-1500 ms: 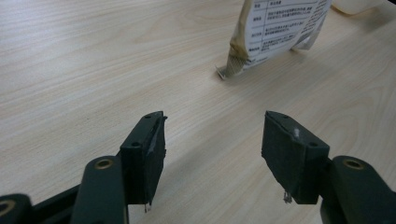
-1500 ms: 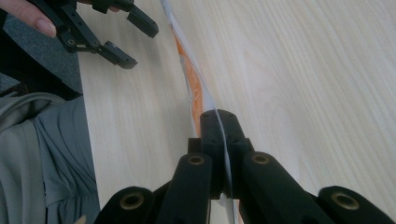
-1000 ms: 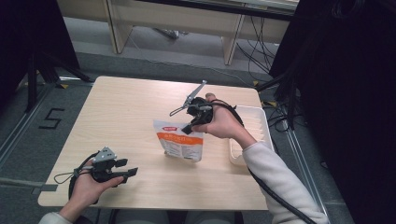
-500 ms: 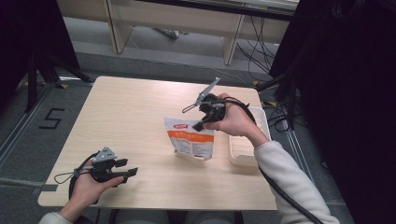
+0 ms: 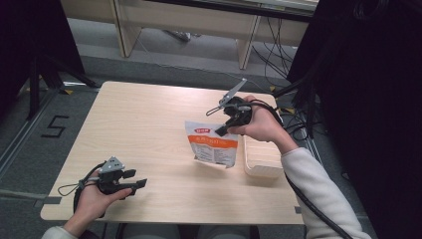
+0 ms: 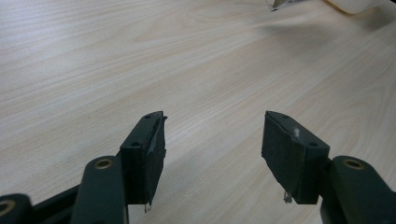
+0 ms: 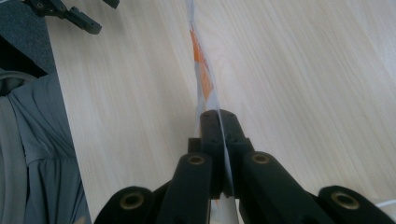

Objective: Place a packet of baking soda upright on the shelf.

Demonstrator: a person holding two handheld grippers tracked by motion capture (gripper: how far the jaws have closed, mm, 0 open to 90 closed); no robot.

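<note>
**Pouch hanging from the right gripper**

While the left gripper (image 5: 133, 185) is resting with jaws apart and empty at the table's (image 5: 149, 119) near left, the right gripper (image 5: 222, 130) is clamping the pouch (image 5: 214, 148) by its top edge, just left of the tray (image 5: 261, 159).

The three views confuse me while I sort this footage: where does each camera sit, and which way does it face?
High view: fixed above the person's side, looking forward and down on the table; both forearms enter from below.
Left gripper view: rides the left hand-held gripper, looking low across the tabletop past its open jaws.
Right gripper view: rides the right hand-held gripper, looking down its jaws, shut on the orange-and-white pouch; a grey sleeve shows.
Shared: high and right gripper views both show the pouch and left hand-held gripper.
</note>
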